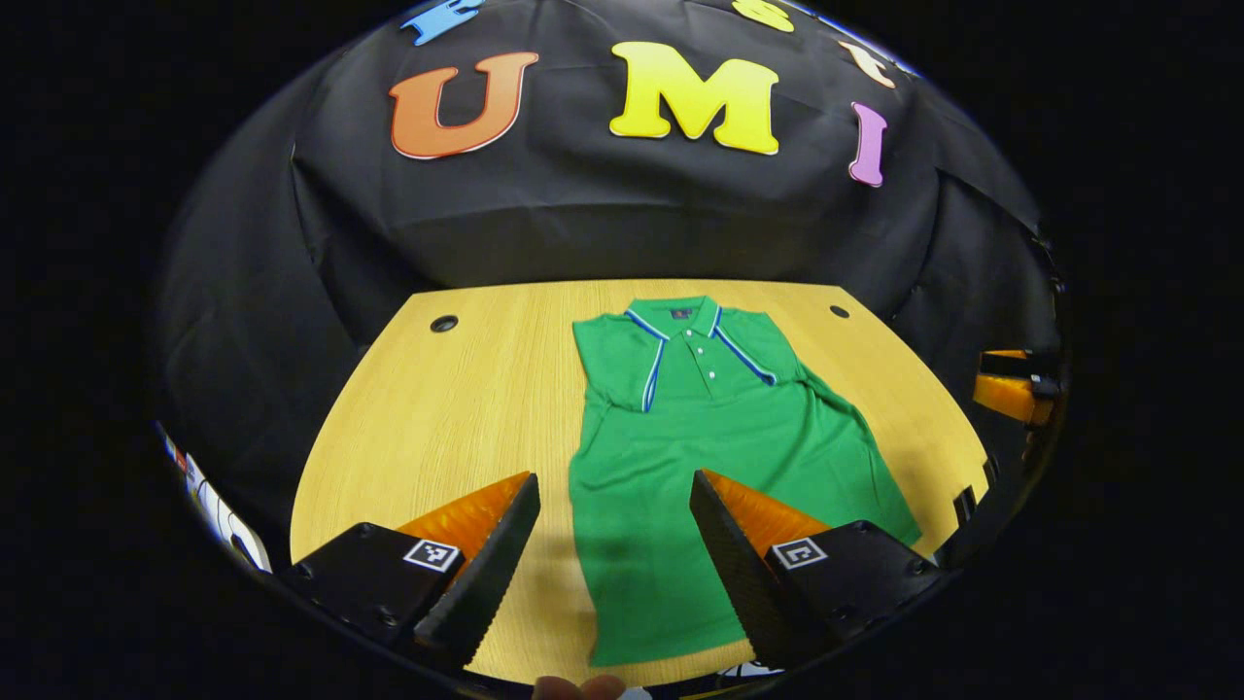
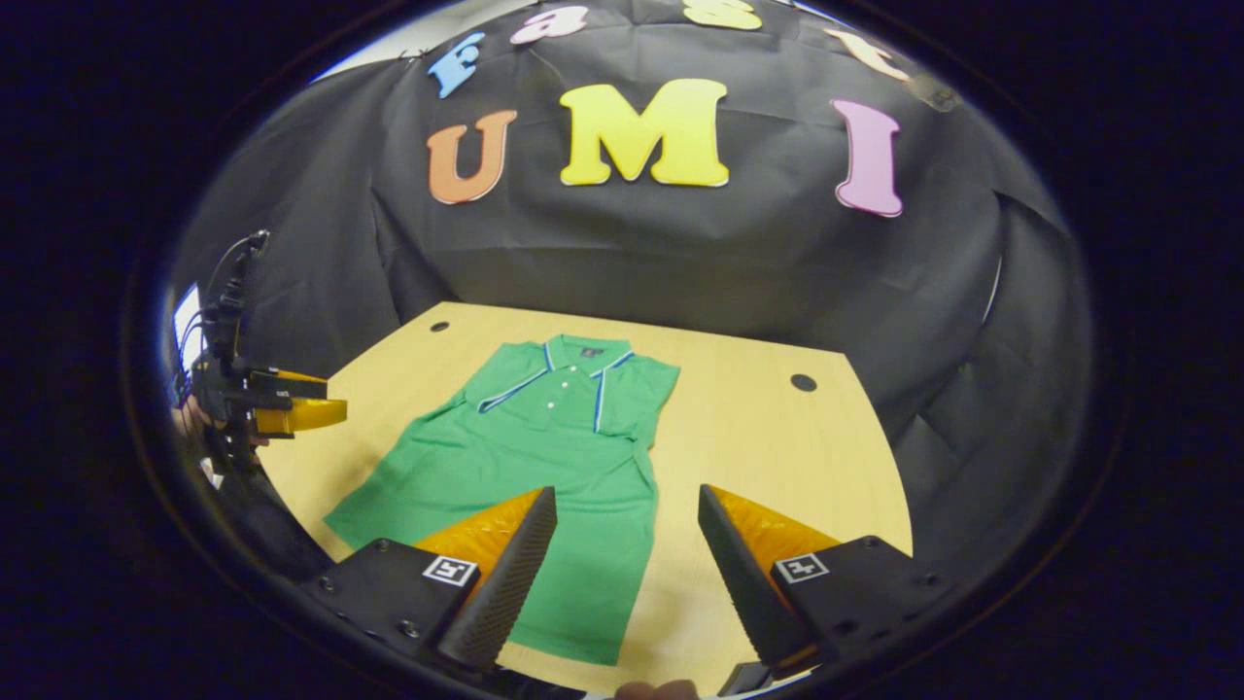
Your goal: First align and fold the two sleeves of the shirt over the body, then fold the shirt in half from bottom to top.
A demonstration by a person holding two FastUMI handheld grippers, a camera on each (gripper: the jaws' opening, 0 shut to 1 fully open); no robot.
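A green polo shirt (image 1: 719,437) with blue-and-white trim lies flat on the wooden table (image 1: 437,428), collar at the far end and hem toward me. No sleeve sticks out sideways; the shoulders look tucked in against the body. My left gripper (image 1: 612,481) is open over the shirt's near left edge, with nothing between its fingers. In the right gripper view the shirt (image 2: 544,437) lies left of centre. There my right gripper (image 2: 627,496) stands open at the shirt's near right edge, holding nothing. The left gripper (image 2: 292,408) shows far left, and the right gripper (image 1: 1011,389) far right.
Black cloth walls close in behind the table and on both sides. Two round cable holes (image 1: 444,323) (image 1: 839,311) sit in the table's far corners. Bare wood (image 2: 777,457) lies right of the shirt in the right gripper view. A fingertip (image 1: 578,688) pokes in at the bottom edge.
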